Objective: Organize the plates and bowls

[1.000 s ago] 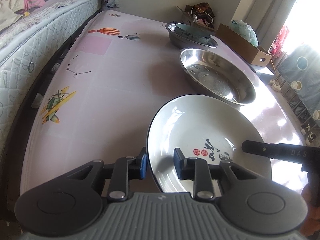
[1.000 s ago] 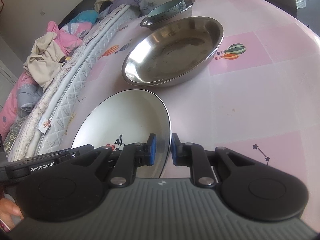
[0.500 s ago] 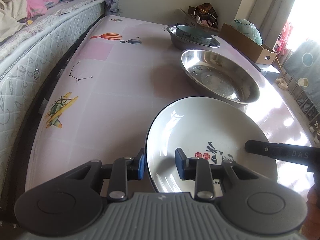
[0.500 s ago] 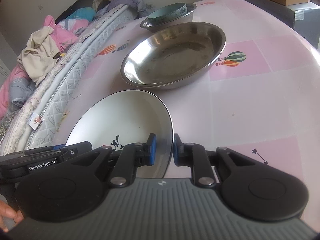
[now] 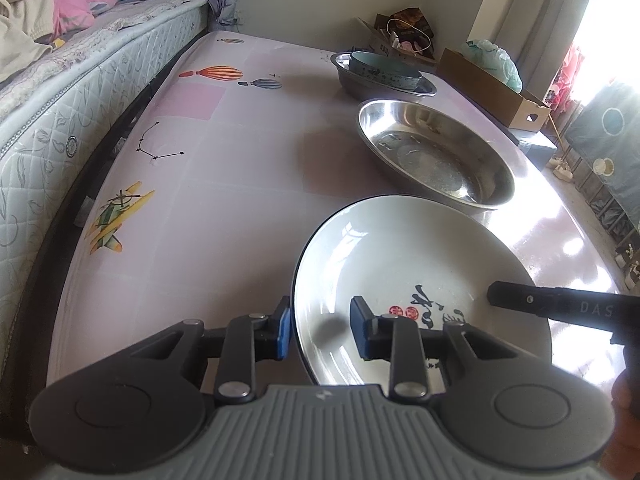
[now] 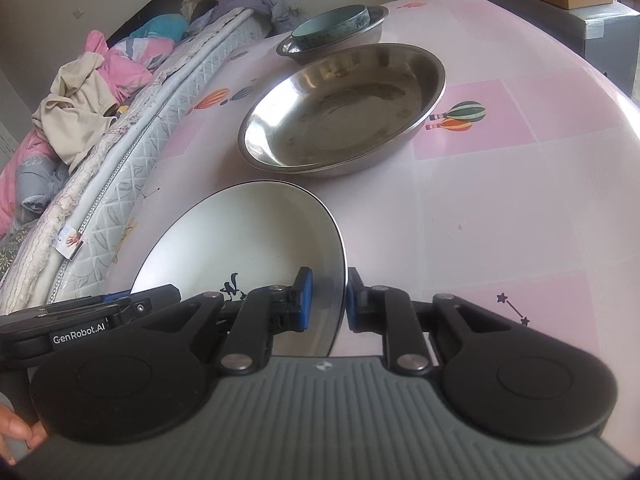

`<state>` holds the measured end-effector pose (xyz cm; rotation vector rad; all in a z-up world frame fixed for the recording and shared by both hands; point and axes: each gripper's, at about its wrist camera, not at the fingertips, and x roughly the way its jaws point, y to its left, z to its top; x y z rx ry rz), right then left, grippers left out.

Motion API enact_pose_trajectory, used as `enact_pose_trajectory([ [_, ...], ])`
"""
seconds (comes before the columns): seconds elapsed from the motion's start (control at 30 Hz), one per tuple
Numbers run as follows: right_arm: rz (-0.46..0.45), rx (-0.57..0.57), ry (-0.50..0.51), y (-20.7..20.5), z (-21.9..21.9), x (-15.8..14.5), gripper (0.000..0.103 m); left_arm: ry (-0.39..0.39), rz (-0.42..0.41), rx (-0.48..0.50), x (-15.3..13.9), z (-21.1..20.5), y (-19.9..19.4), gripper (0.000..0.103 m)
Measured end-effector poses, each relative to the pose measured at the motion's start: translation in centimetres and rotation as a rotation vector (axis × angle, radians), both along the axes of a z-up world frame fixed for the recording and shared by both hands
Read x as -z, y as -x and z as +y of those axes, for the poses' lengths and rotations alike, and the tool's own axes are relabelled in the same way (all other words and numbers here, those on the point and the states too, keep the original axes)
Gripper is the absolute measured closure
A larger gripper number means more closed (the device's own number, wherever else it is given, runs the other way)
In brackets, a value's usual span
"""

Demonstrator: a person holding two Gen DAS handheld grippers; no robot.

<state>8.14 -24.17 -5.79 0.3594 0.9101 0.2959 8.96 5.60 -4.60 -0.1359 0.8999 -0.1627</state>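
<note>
Over pink table (image 5: pixel 224 200), left gripper (image 5: pixel 320 330) and right gripper (image 6: pixel 326 300) pinch white plate (image 5: pixel 400 264) rims; keep level, lower into steel basin (image 5: pixel 432 152).

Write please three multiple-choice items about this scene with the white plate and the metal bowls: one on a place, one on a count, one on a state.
1. Where is the teal ceramic bowl?
A. Inside the small steel bowl
B. On the white plate
C. On the mattress

2. How many grippers grasp the white round plate with black calligraphy?
A. None
B. One
C. Two

3. What is in the large oval steel basin?
A. Folded cloth
B. Nothing
C. A stacked plate

Answers:
1. A, its rim rises out of the small steel bowl at the far end of the pink table.
2. C, the left gripper and the right gripper each straddle the rim on opposite sides.
3. B, only bare shiny metal shows.
</note>
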Motion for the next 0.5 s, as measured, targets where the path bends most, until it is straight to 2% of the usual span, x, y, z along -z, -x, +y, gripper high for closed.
enact_pose_trajectory([
  [0.27,0.003,-0.006,-0.014,0.20,-0.22,0.21,0.086,0.002,0.012,0.011,0.12,0.01,0.07,0.074],
  [0.5,0.009,-0.009,-0.027,0.93,-0.53,0.29,0.086,-0.007,0.020,0.028,0.09,-0.29,0.22,0.070],
])
